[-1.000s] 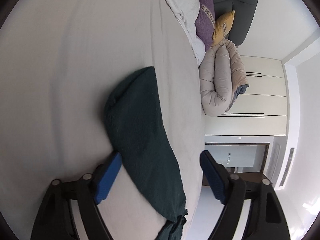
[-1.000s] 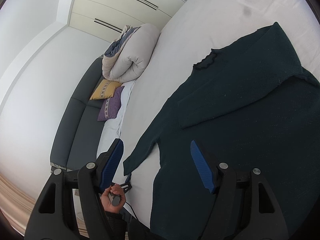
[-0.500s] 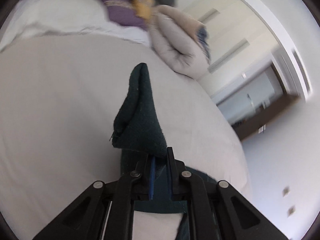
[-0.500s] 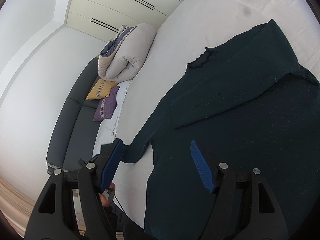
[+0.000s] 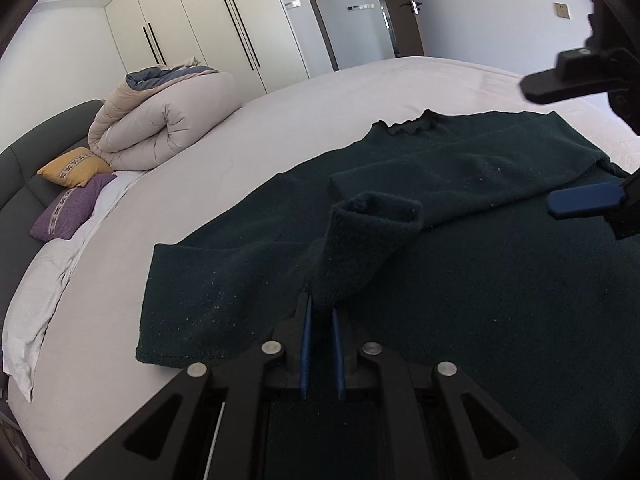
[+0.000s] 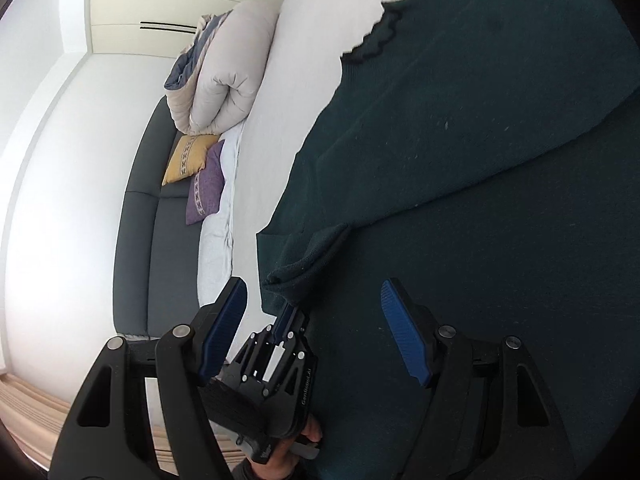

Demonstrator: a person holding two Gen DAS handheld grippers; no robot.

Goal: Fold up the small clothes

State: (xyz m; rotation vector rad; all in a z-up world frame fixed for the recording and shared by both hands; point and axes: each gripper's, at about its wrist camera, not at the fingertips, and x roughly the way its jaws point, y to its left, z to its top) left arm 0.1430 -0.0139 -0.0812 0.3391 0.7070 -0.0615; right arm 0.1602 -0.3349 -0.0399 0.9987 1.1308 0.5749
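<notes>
A: Where's the garment right now?

B: The dark green sweater (image 5: 480, 280) lies spread on the bed (image 5: 280, 120), its frilled collar (image 5: 408, 126) at the far side. One sleeve (image 5: 460, 172) is folded across the chest.

A: And the left tongs (image 5: 320, 316)?

B: Pressed together on the cuff of the other sleeve (image 5: 368, 240), which rises off the body of the sweater, its open end pointing away from the camera. In the right wrist view the same tongs (image 6: 289, 314) pinch that sleeve (image 6: 308, 256) near the sweater's left edge, with a hand (image 6: 280, 452) gripping the handle below.

A: The right tongs?

B: The right tongs (image 6: 314, 330) stand spread wide over the sweater, nothing between the blue pads. From the left wrist view one blue pad shows at the right edge, above the cloth.

A: Anything else around?

B: A rolled beige duvet (image 5: 160, 120) sits at the far left of the bed, with a yellow cushion (image 5: 74, 168) and a purple cushion (image 5: 72, 208) beside it against a dark headboard (image 5: 20, 168). Cream wardrobe doors (image 5: 200, 28) stand behind.
</notes>
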